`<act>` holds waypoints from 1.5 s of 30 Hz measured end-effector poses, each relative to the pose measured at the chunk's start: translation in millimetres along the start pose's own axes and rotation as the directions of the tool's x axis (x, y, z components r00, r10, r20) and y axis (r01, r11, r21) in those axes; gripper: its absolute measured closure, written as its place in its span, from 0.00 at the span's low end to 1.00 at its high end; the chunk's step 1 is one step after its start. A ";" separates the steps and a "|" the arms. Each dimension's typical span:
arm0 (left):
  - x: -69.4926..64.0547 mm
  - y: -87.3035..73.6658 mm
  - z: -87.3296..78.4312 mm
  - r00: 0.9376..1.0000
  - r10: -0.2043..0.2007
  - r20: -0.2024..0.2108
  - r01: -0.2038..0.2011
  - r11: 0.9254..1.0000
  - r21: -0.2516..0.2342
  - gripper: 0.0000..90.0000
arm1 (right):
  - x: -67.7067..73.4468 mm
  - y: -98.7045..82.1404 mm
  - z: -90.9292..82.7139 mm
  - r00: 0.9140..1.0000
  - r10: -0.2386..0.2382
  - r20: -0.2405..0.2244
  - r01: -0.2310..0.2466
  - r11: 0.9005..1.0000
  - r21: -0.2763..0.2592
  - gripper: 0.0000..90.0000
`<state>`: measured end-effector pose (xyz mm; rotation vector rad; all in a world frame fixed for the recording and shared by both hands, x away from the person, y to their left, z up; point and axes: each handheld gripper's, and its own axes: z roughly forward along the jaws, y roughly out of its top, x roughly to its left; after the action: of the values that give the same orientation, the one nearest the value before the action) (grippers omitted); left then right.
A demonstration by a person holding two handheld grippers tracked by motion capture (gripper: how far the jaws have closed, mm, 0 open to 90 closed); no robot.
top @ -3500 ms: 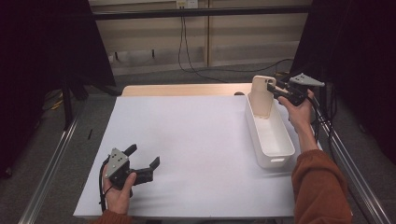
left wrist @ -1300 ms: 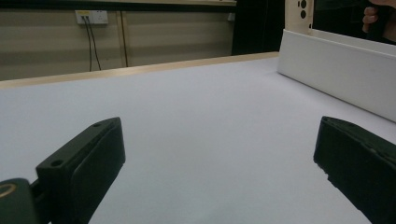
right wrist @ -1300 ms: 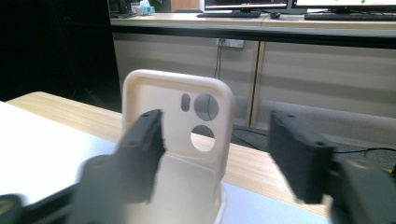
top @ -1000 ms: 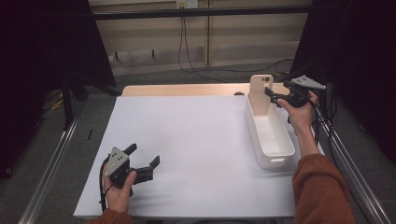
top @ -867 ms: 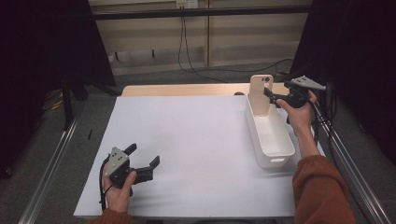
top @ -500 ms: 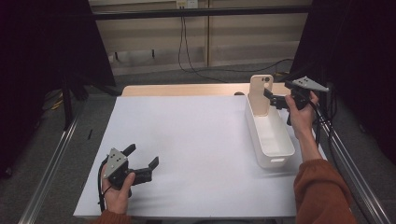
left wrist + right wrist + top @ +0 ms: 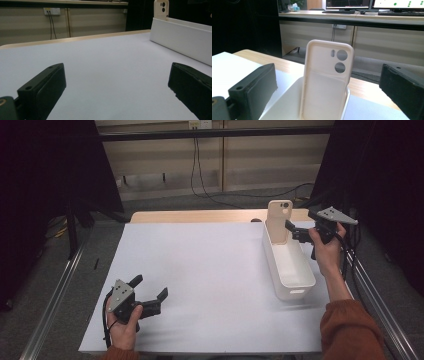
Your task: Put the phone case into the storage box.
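With its 2 jaws just opened wide and nothing clamped between them, the right gripper (image 7: 295, 231) hangs just beside the cream phone case (image 7: 278, 221), which stands upright, leaning against the far end wall of the white bin (image 7: 295, 280). Since the case rests on that lean alone, a brush from a jaw could, I judge, tip it flat into the bin or over the rim. Well apart, the left gripper (image 7: 150, 295) idles near the table's (image 7: 200, 270) near edge, jaws apart and empty.

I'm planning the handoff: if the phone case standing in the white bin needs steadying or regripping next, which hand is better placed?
Probably the right. The right gripper hangs open beside the phone case at the white bin's far end; the left gripper rests across the table.
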<state>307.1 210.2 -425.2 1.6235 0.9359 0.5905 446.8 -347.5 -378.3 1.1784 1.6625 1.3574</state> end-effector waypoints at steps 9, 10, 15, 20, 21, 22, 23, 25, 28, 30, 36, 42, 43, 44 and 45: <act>-0.6 0.2 -0.6 1.000 0.002 -0.003 -0.002 1.000 -0.001 0.02 | 5.9 -1.3 -18.2 1.000 0.002 -0.019 -0.002 1.000 -0.006 0.01; -0.6 0.2 -0.7 1.000 0.002 -0.002 -0.002 1.000 -0.002 0.02 | 6.5 -1.4 -20.0 1.000 0.003 -0.022 -0.003 1.000 -0.011 0.01; -0.2 0.5 -1.9 1.000 0.010 0.001 -0.010 1.000 -0.001 0.02 | 11.3 -1.3 -28.8 1.000 -0.007 -0.021 0.007 1.000 -0.012 0.01; 0.1 0.8 -2.2 1.000 0.010 0.003 -0.010 1.000 -0.003 0.02 | 14.4 -4.5 -41.0 1.000 -0.004 -0.008 0.003 1.000 -0.011 0.00; -0.5 1.2 -2.1 1.000 0.007 0.002 -0.007 1.000 -0.010 0.02 | 14.3 -5.6 -43.6 1.000 -0.004 0.001 0.004 1.000 -0.013 0.00; -0.8 1.4 -2.1 1.000 0.001 0.001 -0.001 1.000 -0.015 0.02 | 14.3 -6.5 -46.6 1.000 -0.001 0.004 0.001 1.000 -0.015 0.00; -0.3 1.3 -2.6 1.000 0.006 0.000 -0.006 1.000 -0.013 0.02 | 14.0 -7.0 -49.5 1.000 0.004 0.000 -0.004 1.000 -0.022 0.00; -0.6 1.0 -2.1 1.000 -0.002 0.001 0.002 1.000 -0.015 0.02 | 14.5 -7.3 -55.4 1.000 0.012 0.001 -0.012 1.000 -0.027 0.00; -0.3 1.5 -2.2 1.000 0.000 0.002 0.000 1.000 -0.014 0.02 | 15.8 -7.0 -63.4 1.000 0.006 0.000 -0.005 0.999 -0.031 0.00; -0.5 1.6 -2.5 1.000 0.007 0.005 -0.007 1.000 -0.015 0.02 | 17.2 -8.1 -67.2 1.000 0.004 0.001 -0.004 1.000 -0.024 0.00; -1.8 1.2 -3.1 1.000 0.009 0.013 -0.009 1.000 -0.011 0.02 | 22.5 -16.5 -79.2 1.000 0.009 -0.003 -0.009 0.999 -0.032 0.00; -1.8 1.1 -5.3 1.000 0.014 -0.004 -0.014 1.000 -0.012 0.02 | 28.2 -22.7 -93.0 1.000 0.013 0.005 -0.013 0.999 -0.042 0.00; -2.1 1.2 -5.4 1.000 0.012 -0.004 -0.012 1.000 -0.013 0.02 | 29.7 -23.5 -95.0 1.000 0.011 0.007 -0.011 0.999 -0.046 0.00; -2.3 1.3 -5.7 1.000 0.014 -0.004 -0.015 1.000 -0.012 0.02 | 31.0 -24.2 -97.4 1.000 0.007 0.006 -0.006 0.999 -0.049 0.00; -2.7 1.4 -5.8 1.000 0.016 -0.002 -0.016 1.000 -0.014 0.02 | 32.3 -24.6 -99.8 1.000 0.003 0.004 -0.003 0.999 -0.048 0.00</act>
<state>301.4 211.1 -422.2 1.6188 0.9195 0.6087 339.3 -354.3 -378.5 1.1556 1.6173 1.3883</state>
